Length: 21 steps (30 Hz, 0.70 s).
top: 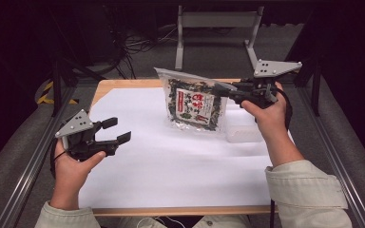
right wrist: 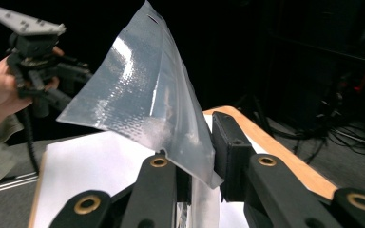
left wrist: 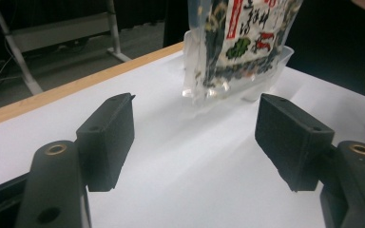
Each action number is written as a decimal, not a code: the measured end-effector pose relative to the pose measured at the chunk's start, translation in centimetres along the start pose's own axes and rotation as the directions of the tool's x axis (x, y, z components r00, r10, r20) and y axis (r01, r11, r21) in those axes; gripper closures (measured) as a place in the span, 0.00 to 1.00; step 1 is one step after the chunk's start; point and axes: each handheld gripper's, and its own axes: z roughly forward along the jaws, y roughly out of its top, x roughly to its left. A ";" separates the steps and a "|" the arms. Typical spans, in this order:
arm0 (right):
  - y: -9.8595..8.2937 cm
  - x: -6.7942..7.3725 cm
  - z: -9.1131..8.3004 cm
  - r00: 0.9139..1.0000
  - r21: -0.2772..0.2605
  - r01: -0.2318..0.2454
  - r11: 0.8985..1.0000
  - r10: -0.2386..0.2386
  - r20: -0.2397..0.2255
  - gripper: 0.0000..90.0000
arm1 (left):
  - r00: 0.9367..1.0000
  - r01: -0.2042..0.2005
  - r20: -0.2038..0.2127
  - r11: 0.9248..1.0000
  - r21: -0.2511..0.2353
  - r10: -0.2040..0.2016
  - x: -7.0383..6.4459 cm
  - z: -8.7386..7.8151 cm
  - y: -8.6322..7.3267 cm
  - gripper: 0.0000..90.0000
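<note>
Two tools show in the high view: the right tool [top: 229,91], held up over the far right of the bench [top: 171,180], clamps the top edge of a seaweed packet [top: 193,105], which hangs in front of a clear tub [top: 244,134] it partly hides; the left tool [top: 116,130] hovers low at the left, released, well apart from the packet. In the left gripper view the jaws gape empty and the packet's top is cut off. In the right gripper view the jaws pinch the clear film, its print unreadable.
</note>
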 end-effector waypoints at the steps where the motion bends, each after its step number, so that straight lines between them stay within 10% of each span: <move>1: 0.1 -0.2 -0.2 1.000 -0.001 -0.002 1.000 0.002 0.012 0.87 | 1.000 0.009 0.003 1.000 0.002 -0.009 0.1 0.1 -0.1 0.33; 21: 0.0 -4.8 -3.3 0.976 -0.013 -0.001 1.000 0.003 0.216 0.87 | 1.000 0.000 -0.013 0.998 0.061 0.001 2.1 2.0 -2.7 0.28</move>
